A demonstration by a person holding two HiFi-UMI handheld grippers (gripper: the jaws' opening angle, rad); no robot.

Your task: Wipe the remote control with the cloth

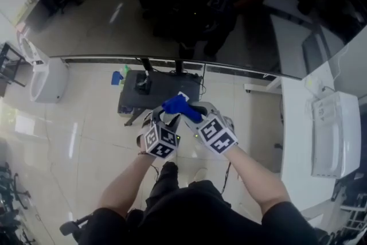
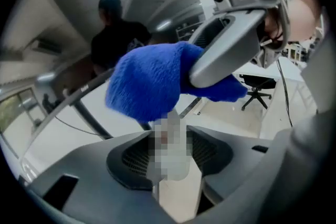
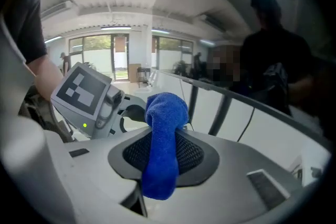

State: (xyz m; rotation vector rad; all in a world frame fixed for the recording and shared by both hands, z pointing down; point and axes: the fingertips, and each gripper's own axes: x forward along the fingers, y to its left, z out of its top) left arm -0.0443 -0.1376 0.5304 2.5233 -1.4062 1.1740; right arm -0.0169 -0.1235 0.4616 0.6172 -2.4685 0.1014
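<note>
In the left gripper view, a white remote control [image 2: 176,194] stands upright between the jaws of my left gripper [image 2: 170,165], which is shut on it. A mosaic patch hides the remote's upper part. A blue fluffy cloth [image 2: 152,81] lies over the remote's top end. My right gripper [image 3: 160,176] is shut on the cloth [image 3: 164,134], which folds over its jaws. In the head view both grippers are held up close together in front of me, left gripper [image 1: 166,120] beside right gripper [image 1: 198,115], with the cloth [image 1: 182,107] between them.
Below the grippers stands a black table [image 1: 163,89] with small items on it. A white desk [image 1: 298,123] runs along the right, with a white unit [image 1: 47,80] at the left. A person in dark clothes [image 3: 273,60] stands behind a railing. An office chair [image 2: 257,89] is on the floor.
</note>
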